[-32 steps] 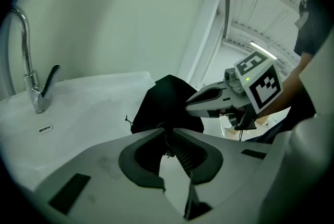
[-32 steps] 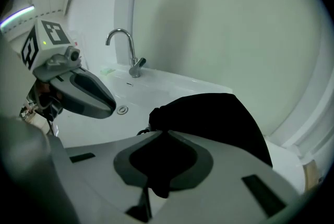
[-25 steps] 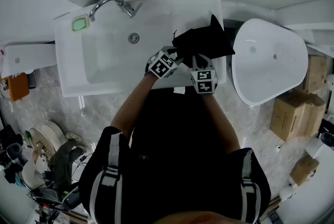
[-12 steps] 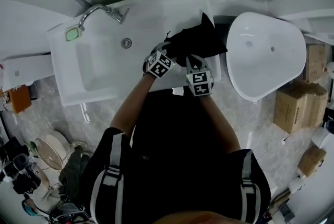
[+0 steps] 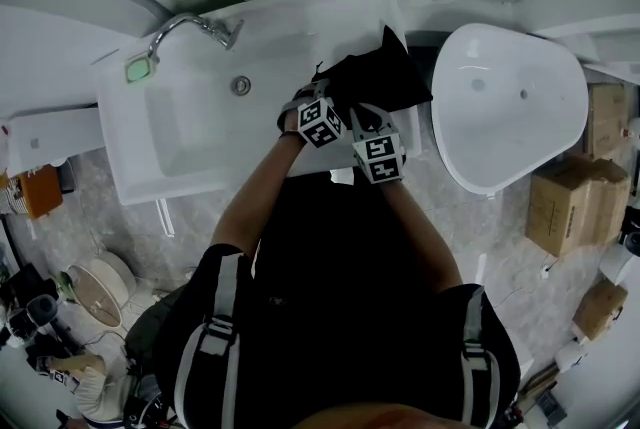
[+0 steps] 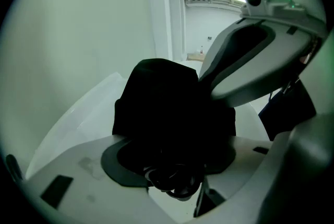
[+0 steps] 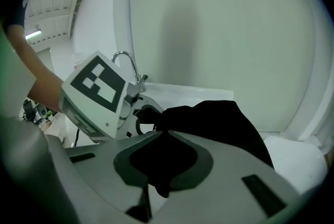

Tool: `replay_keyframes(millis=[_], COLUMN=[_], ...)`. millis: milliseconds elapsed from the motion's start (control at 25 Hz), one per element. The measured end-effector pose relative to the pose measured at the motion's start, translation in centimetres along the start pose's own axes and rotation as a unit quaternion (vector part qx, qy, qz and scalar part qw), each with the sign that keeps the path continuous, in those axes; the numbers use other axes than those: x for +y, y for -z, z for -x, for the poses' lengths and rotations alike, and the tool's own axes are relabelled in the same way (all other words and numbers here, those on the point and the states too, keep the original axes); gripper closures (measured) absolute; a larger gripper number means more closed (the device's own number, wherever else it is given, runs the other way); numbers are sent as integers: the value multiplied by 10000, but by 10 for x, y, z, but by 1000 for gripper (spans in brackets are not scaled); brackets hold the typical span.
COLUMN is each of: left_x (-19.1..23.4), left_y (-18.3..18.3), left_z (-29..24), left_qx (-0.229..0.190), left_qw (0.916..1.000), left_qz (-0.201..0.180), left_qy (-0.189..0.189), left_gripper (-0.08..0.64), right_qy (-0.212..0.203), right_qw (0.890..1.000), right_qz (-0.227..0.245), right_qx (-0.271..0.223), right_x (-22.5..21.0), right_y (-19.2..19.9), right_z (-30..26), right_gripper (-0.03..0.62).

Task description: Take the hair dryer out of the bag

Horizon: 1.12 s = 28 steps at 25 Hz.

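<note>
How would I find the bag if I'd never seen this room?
Find the big white rectangular sink with the curved silver tap. On its right edge, next to the white oval basin, sits the soft black cloth bag. It's the only dark, crumpled thing on all that smooth white.

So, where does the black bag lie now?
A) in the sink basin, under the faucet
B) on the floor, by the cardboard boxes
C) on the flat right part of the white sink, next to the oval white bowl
C: the head view shows the black bag on the right side of the sink, beside the oval white bowl.
</note>
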<state>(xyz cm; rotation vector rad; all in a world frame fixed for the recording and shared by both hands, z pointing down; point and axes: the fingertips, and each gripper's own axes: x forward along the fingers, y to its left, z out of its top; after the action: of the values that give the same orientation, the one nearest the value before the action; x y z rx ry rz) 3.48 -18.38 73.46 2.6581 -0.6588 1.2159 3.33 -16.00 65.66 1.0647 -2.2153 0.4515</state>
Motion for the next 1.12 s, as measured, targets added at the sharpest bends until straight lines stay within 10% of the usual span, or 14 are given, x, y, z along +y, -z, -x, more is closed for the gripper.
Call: replay_keyframes(millis=[680, 1120], left_x=[9, 11], left_y=[11, 3], left_z=[-46, -55], left_qx=[462, 157], left_qw=[9987, 9957], left_qz=[-75, 810], left_qy=[181, 429], left_gripper=[291, 381], right_qy=[-515, -862], right_qw=[9982, 9956], right_qz=[-208, -352], right_qx=[-230, 43], right_x=[-4, -10], right_y=[4, 20], right_z=[10, 4], right_gripper=[517, 515])
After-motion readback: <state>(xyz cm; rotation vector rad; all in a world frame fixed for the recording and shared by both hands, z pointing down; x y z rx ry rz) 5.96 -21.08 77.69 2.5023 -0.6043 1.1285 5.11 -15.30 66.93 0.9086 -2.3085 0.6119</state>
